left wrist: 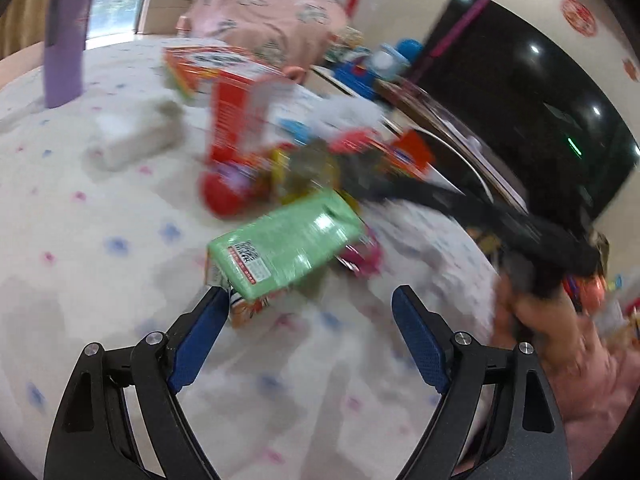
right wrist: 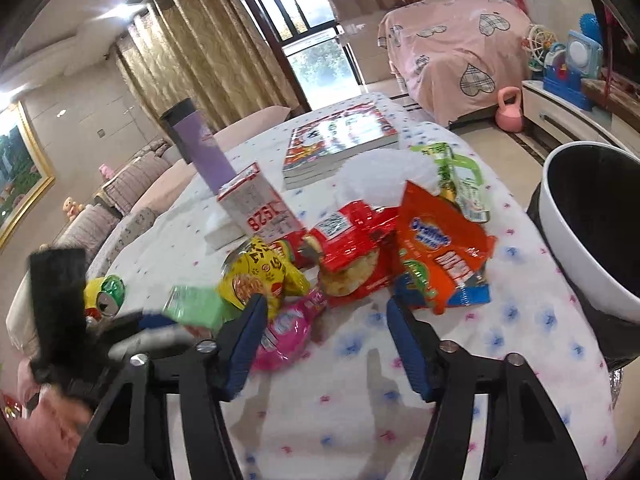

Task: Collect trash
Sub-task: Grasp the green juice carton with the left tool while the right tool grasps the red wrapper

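A heap of trash lies on the flowered tablecloth (right wrist: 360,420). In the right wrist view it holds an orange snack bag (right wrist: 440,252), a red wrapper (right wrist: 356,240), a yellow packet (right wrist: 260,276), a pink packet (right wrist: 286,332) and a green pack (right wrist: 196,304). My right gripper (right wrist: 324,312) is open and empty just in front of the heap. In the blurred left wrist view my left gripper (left wrist: 312,300) is open and empty, right before the green pack (left wrist: 288,240). The right gripper shows there as a dark blur (left wrist: 480,216).
A white bin with a black liner (right wrist: 592,240) stands at the table's right edge. A purple bottle (right wrist: 200,148), a red-white carton (right wrist: 256,204), stacked books (right wrist: 340,136) and a can (right wrist: 108,296) stand on the table. A pink-covered bed (right wrist: 452,52) is behind.
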Action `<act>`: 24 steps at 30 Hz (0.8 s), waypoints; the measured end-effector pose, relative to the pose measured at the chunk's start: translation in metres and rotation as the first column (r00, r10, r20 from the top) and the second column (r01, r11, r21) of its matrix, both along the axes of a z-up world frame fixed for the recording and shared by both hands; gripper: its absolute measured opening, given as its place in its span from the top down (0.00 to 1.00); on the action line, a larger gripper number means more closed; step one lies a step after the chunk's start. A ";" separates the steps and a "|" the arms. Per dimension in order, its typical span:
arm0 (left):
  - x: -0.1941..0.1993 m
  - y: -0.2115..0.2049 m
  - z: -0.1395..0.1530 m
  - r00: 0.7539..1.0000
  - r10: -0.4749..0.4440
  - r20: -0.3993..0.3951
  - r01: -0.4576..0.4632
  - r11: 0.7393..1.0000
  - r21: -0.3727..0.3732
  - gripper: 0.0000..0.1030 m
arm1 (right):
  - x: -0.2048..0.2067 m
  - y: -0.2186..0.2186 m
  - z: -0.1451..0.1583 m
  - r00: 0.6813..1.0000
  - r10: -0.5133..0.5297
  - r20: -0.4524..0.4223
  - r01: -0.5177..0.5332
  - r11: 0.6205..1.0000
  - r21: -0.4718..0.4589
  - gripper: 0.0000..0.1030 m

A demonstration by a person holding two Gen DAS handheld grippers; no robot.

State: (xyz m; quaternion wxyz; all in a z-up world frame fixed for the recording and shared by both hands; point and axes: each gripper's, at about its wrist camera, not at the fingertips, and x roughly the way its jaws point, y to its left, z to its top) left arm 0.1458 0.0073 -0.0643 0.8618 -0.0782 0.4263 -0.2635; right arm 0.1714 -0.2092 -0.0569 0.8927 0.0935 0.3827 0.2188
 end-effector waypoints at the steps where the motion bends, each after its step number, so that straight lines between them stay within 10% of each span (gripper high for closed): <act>1: -0.005 -0.002 0.002 1.000 0.014 0.014 -0.014 1.000 0.017 0.17 | 0.002 -0.001 0.000 1.000 -0.002 0.000 0.002 1.000 -0.007 0.49; 13: 0.018 -0.004 -0.001 0.992 0.111 0.066 -0.120 0.983 0.140 0.14 | 0.035 0.013 -0.009 0.999 -0.042 -0.019 0.040 0.993 -0.108 0.62; 14: 0.018 -0.007 -0.001 0.992 0.100 0.081 -0.111 0.984 0.140 0.19 | 0.037 0.014 -0.011 0.999 -0.048 -0.025 0.045 0.993 -0.113 0.64; 16: 0.015 -0.014 0.000 0.994 0.070 0.087 -0.082 0.987 0.137 0.67 | 0.039 0.013 -0.013 0.998 -0.060 -0.032 0.055 0.991 -0.120 0.95; 24: -0.012 -0.015 0.016 0.987 0.107 0.118 -0.117 0.989 0.087 0.72 | 0.002 0.004 0.018 0.998 -0.020 0.062 0.023 0.999 -0.046 1.00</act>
